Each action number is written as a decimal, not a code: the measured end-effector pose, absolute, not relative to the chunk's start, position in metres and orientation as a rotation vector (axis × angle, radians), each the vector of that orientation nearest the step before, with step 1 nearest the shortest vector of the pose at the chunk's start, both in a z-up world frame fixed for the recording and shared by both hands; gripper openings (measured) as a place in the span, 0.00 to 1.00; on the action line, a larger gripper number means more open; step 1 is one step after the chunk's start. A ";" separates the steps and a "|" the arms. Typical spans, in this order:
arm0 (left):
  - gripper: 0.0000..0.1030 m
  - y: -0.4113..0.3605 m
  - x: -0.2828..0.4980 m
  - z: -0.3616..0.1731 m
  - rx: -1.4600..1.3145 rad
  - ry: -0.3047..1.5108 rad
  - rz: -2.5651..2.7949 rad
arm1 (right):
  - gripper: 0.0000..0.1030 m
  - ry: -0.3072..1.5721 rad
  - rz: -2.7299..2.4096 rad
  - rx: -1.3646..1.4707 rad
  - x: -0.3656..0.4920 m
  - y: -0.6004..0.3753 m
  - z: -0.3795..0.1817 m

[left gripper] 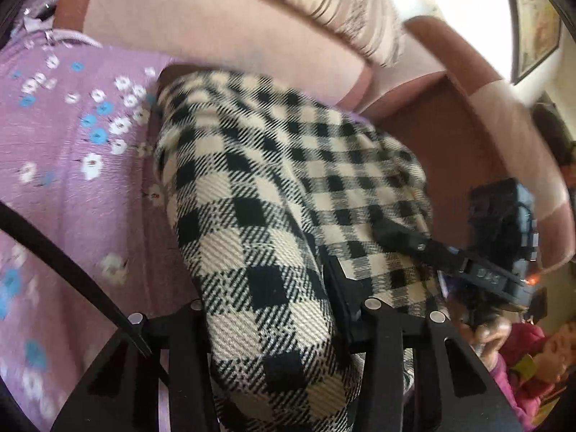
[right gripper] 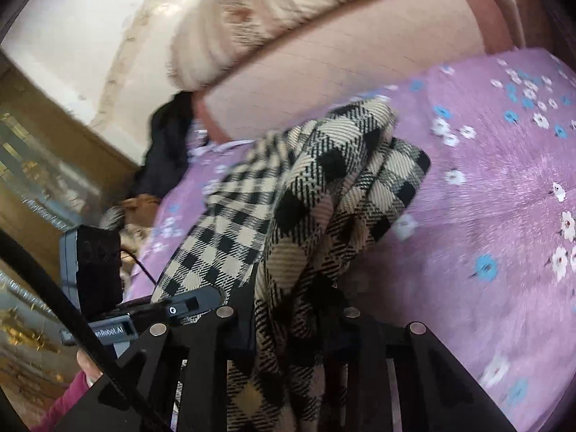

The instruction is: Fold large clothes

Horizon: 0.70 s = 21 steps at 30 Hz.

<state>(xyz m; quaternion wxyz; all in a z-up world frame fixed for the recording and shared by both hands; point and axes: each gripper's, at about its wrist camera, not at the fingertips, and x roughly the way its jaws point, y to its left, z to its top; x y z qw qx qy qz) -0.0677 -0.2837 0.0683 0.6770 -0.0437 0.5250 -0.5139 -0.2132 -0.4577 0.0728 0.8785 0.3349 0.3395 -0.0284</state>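
Checked black-and-cream garment [left gripper: 273,187] hangs bunched and lifted off the bed [left gripper: 72,180], held at two points. It sits over the purple flowered sheet, near the padded headboard [left gripper: 216,39]. Not flat, not squared: thick rolls and loose drapes, several layers doubled over each other in the right wrist view [right gripper: 324,194].

Left gripper [left gripper: 284,309]: jaws pinching a fat roll of the checked cloth that runs between the fingers. Right gripper [right gripper: 288,313]: jaws pinching a gathered hanging bunch of the same cloth; in the left wrist view the right gripper [left gripper: 403,241] shows its tip on the garment's far side.

Progress, as a judgement: early or mid-fold. Garment picked up and gathered, but no neat fold visible, no edges aligned, nothing laid down as a finished stack. Left to do: spread or lay it on the bed, bring edges together, flatten, repeat folds. Which part of the garment each gripper holds cannot be told. Frames motion-blurred.
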 end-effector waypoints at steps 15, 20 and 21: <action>0.73 -0.142 -0.135 0.034 -0.020 1.307 -0.835 | 0.56 0.929 -0.256 0.729 -0.280 -0.372 0.022; 0.86 -0.133 -0.119 0.071 -0.040 1.151 -0.765 | 0.56 0.836 -0.180 0.566 -0.275 -0.339 0.070; 0.86 -0.136 -0.117 0.071 -0.032 1.155 -0.757 | 0.56 0.832 -0.160 0.542 -0.266 -0.332 0.074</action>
